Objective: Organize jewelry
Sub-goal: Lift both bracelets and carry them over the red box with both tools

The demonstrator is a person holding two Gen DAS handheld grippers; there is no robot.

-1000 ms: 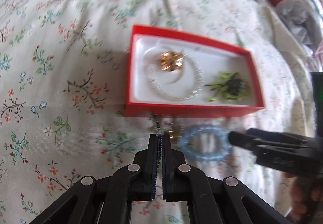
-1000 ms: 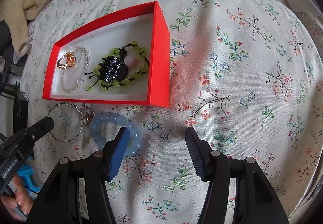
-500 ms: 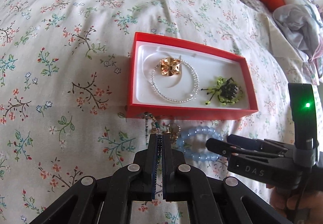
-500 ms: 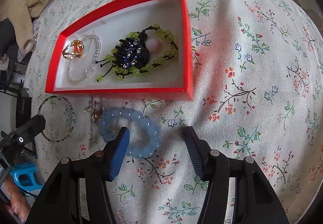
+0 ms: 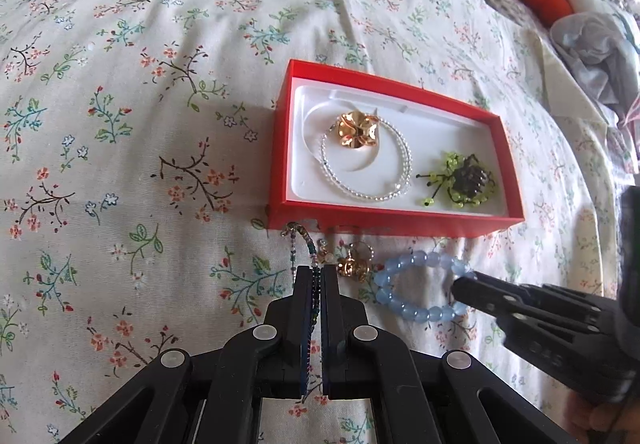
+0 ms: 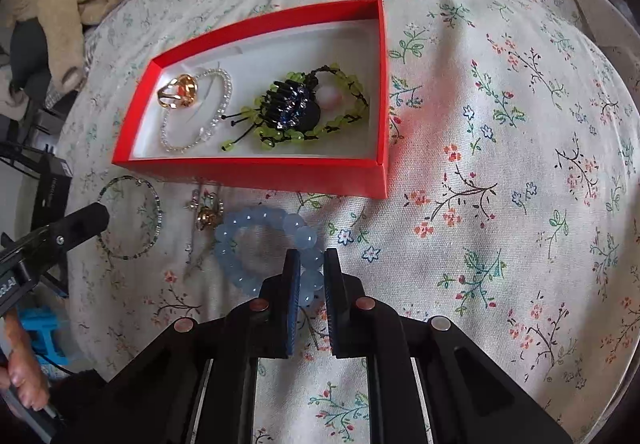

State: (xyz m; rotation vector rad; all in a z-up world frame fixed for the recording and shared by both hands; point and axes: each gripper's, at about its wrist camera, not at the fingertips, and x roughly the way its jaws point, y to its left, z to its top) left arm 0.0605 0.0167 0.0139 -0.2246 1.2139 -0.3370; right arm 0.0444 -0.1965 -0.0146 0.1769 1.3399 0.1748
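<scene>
With a gold flower ring (image 5: pixel 357 130), a clear bead bracelet (image 5: pixel 366 168) and a green beaded piece (image 6: pixel 298 110) already in the red cardboard box (image 6: pixel 256 166), three pieces remain on the floral bed (image 6: pixel 500 204): the left gripper (image 5: pixel 316 276) clenches a thin dark-beaded bangle (image 6: pixel 130 222), the right gripper (image 6: pixel 310 264) pinches the pale blue bead bracelet (image 6: pixel 268 248), and a small gold charm (image 6: pixel 208 218) lies untouched.

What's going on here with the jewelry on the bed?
A person is sorting jewelry into a red box with two handheld grippers. The left gripper is shut on a thin beaded bracelet; the right gripper is closed on the blue bead bracelet. Both pieces lie on the floral sheet outside the box.
</scene>
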